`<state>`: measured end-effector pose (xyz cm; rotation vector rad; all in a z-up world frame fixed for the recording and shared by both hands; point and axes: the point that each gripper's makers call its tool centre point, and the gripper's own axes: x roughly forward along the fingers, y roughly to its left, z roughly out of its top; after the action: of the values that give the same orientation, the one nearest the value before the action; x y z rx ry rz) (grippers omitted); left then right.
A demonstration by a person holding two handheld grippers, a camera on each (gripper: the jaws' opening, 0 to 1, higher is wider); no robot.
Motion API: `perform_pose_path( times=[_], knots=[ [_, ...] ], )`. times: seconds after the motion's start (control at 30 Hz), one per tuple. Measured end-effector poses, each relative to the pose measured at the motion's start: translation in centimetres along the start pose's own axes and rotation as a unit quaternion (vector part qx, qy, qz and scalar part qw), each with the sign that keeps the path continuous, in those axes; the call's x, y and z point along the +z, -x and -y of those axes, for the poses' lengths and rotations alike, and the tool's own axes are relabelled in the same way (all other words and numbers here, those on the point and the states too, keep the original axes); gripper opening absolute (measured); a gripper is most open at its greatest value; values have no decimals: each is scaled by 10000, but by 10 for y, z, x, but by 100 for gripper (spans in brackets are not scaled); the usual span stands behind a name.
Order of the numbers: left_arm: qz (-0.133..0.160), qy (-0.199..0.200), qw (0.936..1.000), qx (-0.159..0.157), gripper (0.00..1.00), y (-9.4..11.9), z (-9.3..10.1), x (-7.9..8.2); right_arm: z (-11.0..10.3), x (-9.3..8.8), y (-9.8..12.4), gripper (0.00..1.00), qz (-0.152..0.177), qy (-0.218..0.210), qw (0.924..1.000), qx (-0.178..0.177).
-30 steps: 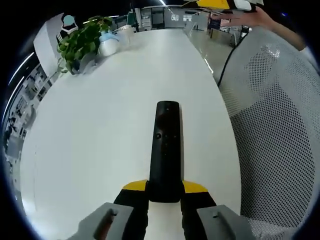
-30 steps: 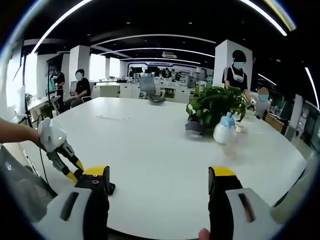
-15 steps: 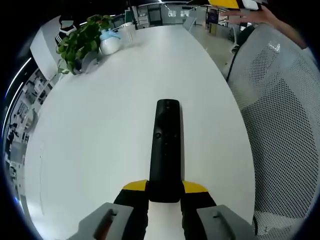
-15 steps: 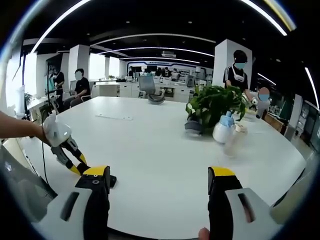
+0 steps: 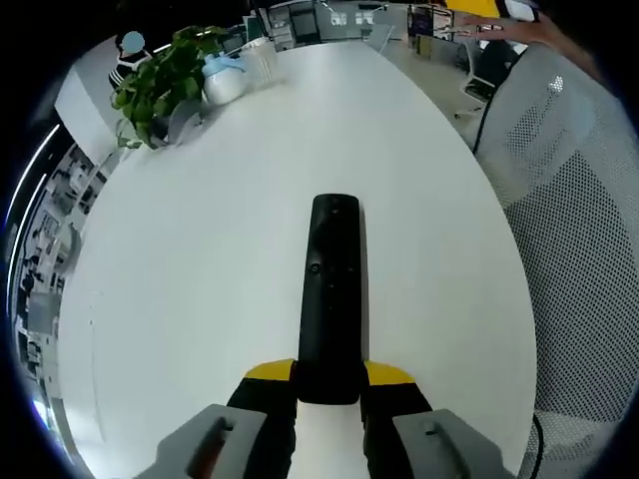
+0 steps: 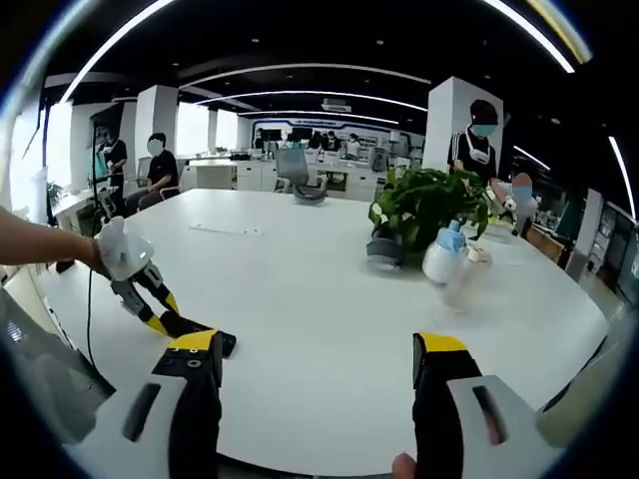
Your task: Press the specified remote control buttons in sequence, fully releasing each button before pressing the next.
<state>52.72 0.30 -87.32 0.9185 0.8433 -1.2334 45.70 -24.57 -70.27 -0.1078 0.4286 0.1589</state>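
Note:
A long black remote control points away from me over the white table. My left gripper is shut on its near end, yellow pads on both sides. In the right gripper view the left gripper comes in from the left, held by a hand, with the remote sticking out low over the table. My right gripper stands open at the table's near edge with nothing between its jaws, to the right of the remote.
A potted plant and a white spray bottle stand at the table's far side, also plant and bottle. A white mesh chair sits by the table edge. People sit and stand in the office behind.
The left gripper, still shut on the remote, has shifted further in over the table and risen slightly. The right gripper has stayed open and nearly still.

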Motion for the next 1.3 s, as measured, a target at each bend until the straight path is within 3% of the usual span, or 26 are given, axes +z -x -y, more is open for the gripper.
perform_pose_path(
  times=[0.17,1.3],
  knots=[
    [8,7,10000,-19,23,-3,-7,2,1,-2,-1,78,-44,-118,9999,-1],
    [49,17,10000,29,24,-13,-55,12,-1,-11,-4,77,-346,227,9991,-18]
  ],
)
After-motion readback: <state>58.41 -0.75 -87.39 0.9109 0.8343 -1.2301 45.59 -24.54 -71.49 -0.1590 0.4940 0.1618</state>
